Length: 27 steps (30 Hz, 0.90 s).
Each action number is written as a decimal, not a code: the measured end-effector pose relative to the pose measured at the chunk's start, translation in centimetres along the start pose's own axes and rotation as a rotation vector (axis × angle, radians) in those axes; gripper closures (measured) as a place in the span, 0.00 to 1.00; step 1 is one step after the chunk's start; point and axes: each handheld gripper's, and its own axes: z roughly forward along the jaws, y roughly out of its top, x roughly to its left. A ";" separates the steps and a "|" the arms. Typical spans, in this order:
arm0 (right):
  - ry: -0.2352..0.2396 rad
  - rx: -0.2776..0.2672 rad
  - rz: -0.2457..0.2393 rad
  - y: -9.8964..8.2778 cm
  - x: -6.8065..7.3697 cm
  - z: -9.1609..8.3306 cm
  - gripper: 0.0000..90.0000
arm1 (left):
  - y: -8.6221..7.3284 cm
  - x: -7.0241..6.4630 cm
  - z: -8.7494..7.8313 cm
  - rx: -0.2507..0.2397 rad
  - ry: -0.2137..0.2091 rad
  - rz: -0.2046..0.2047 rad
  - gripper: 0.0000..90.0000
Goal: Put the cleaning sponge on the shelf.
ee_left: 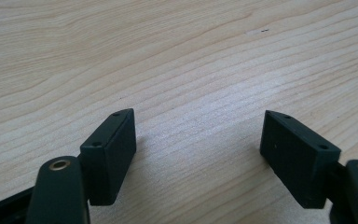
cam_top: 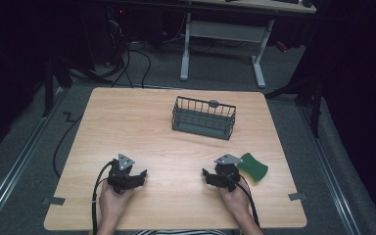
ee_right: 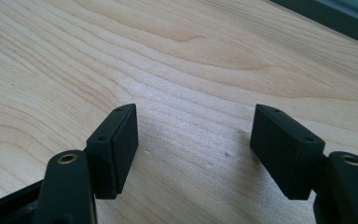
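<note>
Both claws [cam_top: 127,178] [cam_top: 214,177] gape empty; beside the right, a wavy green sponge [cam_top: 252,167]

Dark wire basket [cam_top: 204,118] far on the wooden table [cam_top: 142,127], white desk frame [cam_top: 223,41] beyond

In the high view, the person's forearms are cut off by the bottom edge. The right gripper [cam_top: 220,175] covers the near corner of the green sponge [cam_top: 253,167] by the tabletop's [cam_top: 176,147] right edge. A small grey thing on the far rim of the wire basket [cam_top: 204,117] is too small to tell. In both gripper views, the bottom edge cuts off the jaw arms.
</note>
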 end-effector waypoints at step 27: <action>0.040 0.009 -0.004 0.3 -0.6 -1.1 0.44 | 0.8 0.2 0.3 0.019 -0.014 0.000 0.33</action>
